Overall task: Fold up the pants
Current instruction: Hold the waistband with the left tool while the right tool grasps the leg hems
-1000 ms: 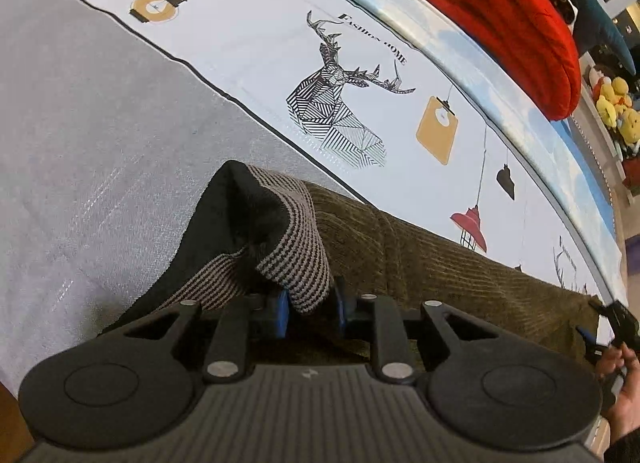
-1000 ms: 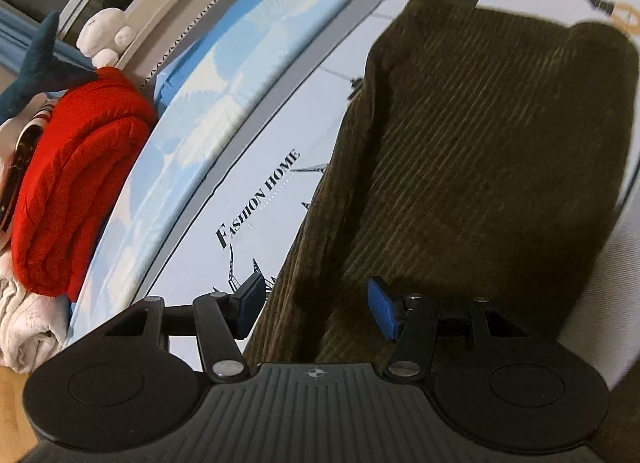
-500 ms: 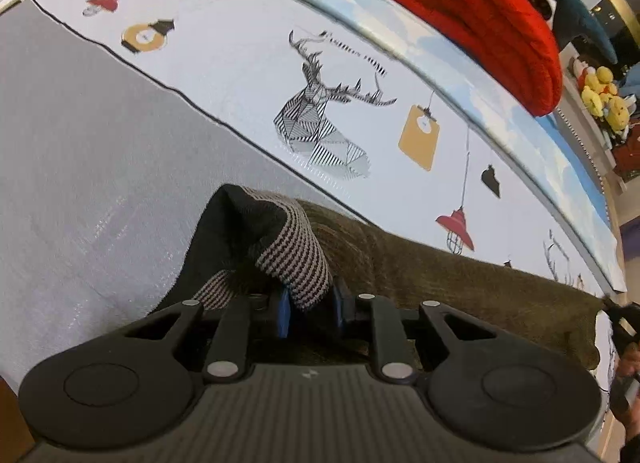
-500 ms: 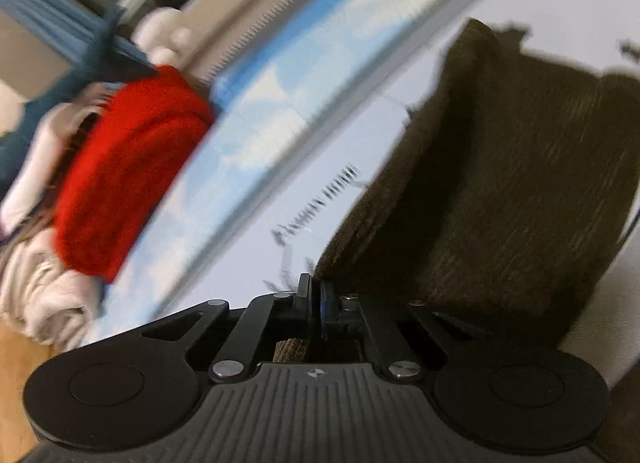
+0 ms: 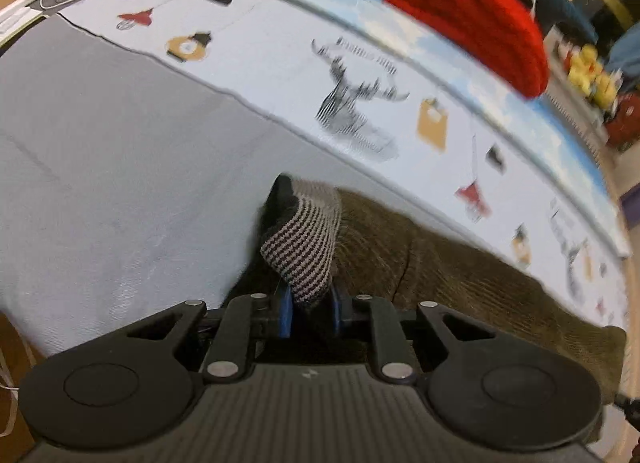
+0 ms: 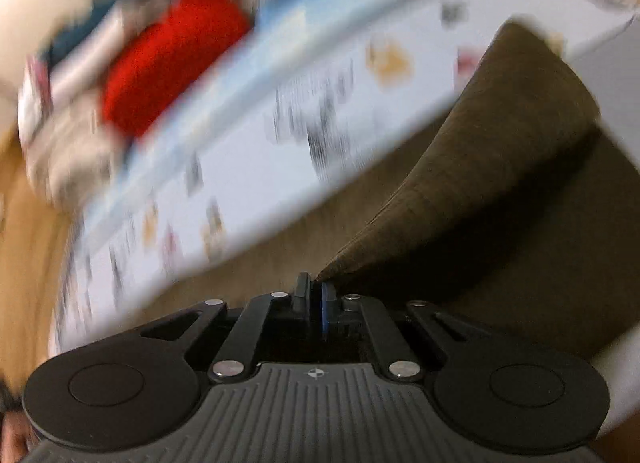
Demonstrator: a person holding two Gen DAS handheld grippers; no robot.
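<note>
Printed bedsheet (image 5: 280, 75) w/ deer and lantern motifs spreads under olive-brown corduroy pants (image 5: 460, 263), raised off it between two handheld tools. A red blanket (image 5: 472, 11) sits folded at the far edge. Left gripper (image 5: 309, 313), pads nearly together, pinches the striped waistband (image 5: 304, 239); right gripper (image 6: 314, 295), pads almost touching, clamps a corner of the pants' fabric, right view heavily blurred.
</note>
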